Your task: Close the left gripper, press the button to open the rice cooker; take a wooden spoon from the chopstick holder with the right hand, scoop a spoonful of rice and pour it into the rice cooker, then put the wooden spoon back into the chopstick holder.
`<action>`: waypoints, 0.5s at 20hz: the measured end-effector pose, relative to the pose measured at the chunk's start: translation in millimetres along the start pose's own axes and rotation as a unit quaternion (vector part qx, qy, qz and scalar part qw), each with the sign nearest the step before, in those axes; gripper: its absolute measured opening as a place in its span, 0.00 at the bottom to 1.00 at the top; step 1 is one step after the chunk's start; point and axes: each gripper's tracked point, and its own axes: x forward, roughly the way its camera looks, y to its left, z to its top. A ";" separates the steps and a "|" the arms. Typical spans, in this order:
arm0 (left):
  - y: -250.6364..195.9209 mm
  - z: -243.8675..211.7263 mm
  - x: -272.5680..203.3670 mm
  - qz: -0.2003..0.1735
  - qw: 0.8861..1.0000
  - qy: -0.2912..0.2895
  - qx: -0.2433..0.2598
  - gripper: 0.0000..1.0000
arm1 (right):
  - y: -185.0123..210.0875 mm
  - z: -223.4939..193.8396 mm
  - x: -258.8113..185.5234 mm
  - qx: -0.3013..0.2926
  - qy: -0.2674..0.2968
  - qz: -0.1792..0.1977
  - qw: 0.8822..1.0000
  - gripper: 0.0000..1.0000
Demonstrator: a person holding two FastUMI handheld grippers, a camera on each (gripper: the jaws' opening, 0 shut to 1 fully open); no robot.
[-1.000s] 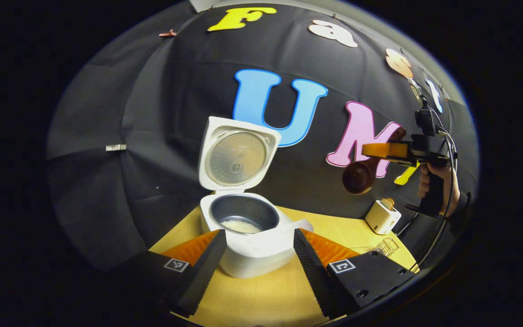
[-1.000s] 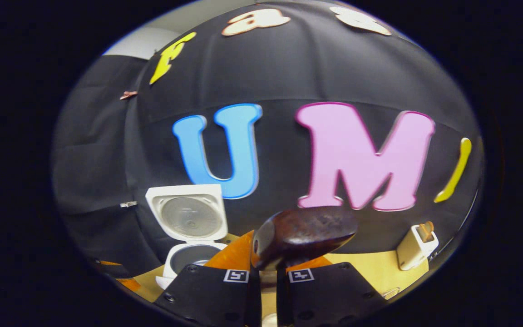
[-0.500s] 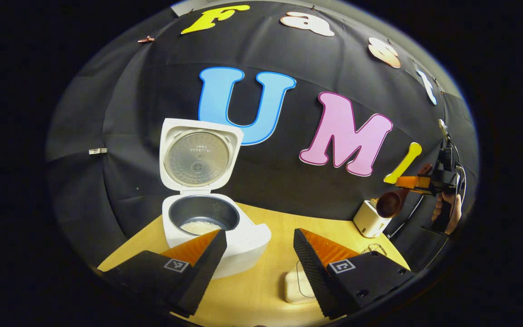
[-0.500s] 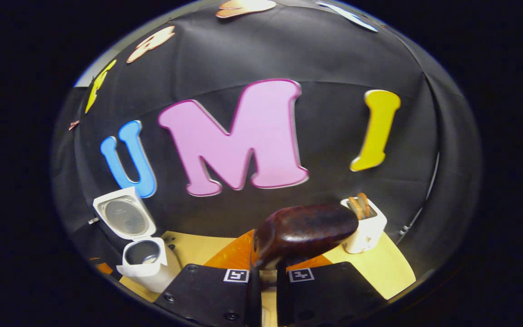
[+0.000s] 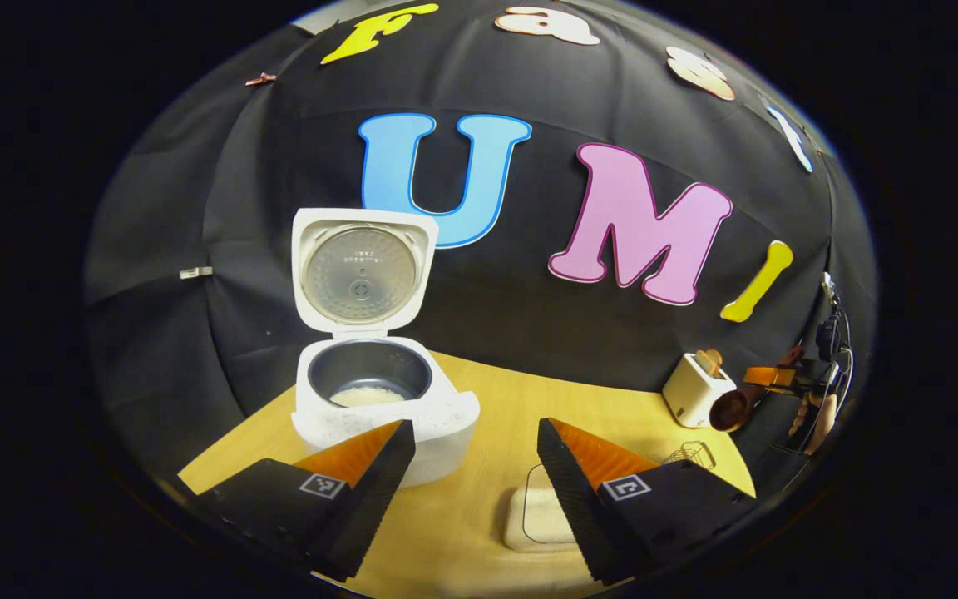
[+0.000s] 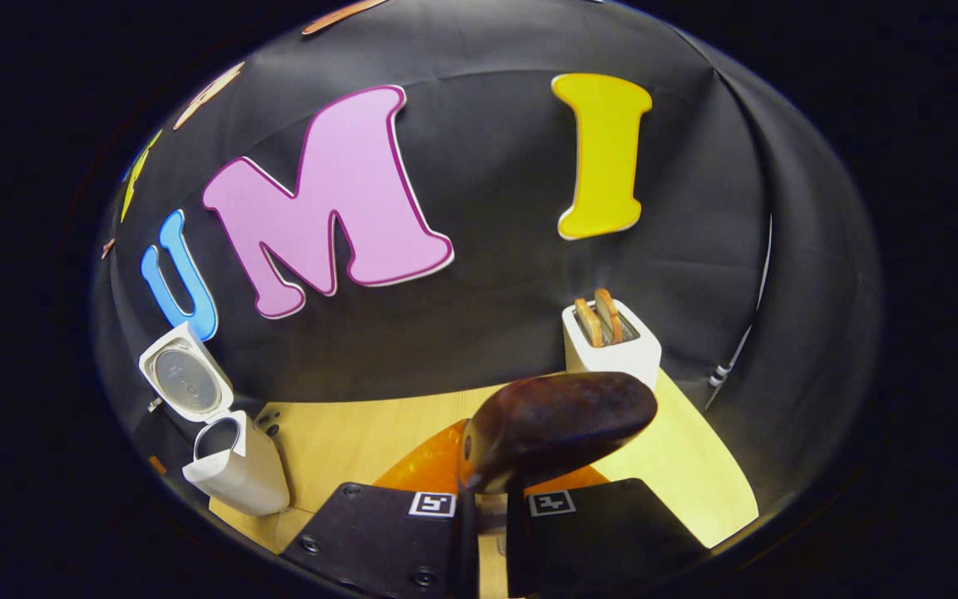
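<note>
On the pale wooden counter (image 5: 487,408) the white rice cooker (image 5: 383,408) stood lid-up; the left gripper (image 5: 472,482) gaped wide, the right gripper (image 6: 483,507) pinched the dark wooden spoon (image 6: 558,428) near the white chopstick holder (image 6: 612,345).

Dim booth, warm overhead light on the table (image 5: 479,416), heavy fisheye bending at edges (corners darkest), sharp centres

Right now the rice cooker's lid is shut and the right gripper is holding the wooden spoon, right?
Not quite. The rice cooker's lid stands open, as the left gripper view shows. The right gripper does hold the wooden spoon.
</note>
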 end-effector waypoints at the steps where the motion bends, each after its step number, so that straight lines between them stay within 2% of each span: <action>1: -3.0 -0.4 -3.1 0.005 1.000 0.001 0.004 0.96 | -4.2 -10.4 4.3 -0.002 0.007 0.004 1.000 0.17; 4: -12.7 -3.8 -13.9 0.008 1.000 0.010 0.009 0.96 | -14.6 -46.8 13.4 0.002 0.032 0.007 0.999 0.17; 10: -23.0 -19.0 -23.9 0.017 0.999 0.027 0.021 0.96 | -40.6 -91.2 27.9 0.010 0.059 -0.018 0.998 0.17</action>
